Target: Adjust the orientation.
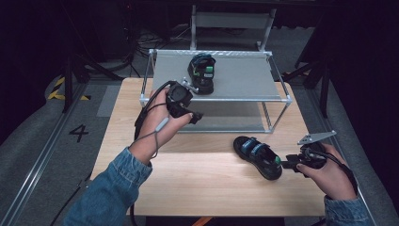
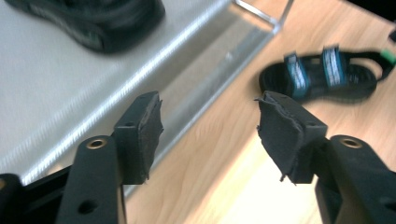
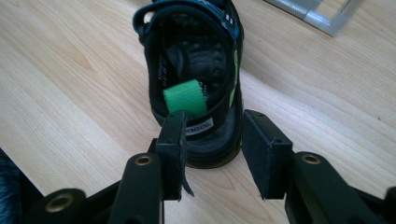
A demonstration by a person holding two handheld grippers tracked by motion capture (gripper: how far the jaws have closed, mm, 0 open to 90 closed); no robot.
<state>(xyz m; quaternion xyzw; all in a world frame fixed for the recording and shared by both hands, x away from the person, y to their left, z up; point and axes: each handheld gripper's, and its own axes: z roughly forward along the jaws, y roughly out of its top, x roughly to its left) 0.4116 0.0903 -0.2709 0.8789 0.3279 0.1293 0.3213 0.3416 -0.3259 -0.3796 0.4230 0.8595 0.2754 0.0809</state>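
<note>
One sandal (image 1: 202, 73) sits on the shelf (image 1: 244, 77); the left claw (image 2: 210, 135) gapes empty beside it. Right claw (image 3: 212, 154), apart, straddles the heel of the tabletop sandal (image 3: 196, 79) (unpinched); next, clamp and lift.

blue denim sleeves (image 1: 117, 181), black grippers with worn pads (image 2: 149, 130), trailing grey cable (image 1: 157, 134)

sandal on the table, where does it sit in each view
High view: sandal on the table, lower right, by the right gripper.
Left gripper view: upper right, past the jaws.
Right gripper view: top centre, heel between the open jaws.
Shared landmark: rack's metal frame.
</note>
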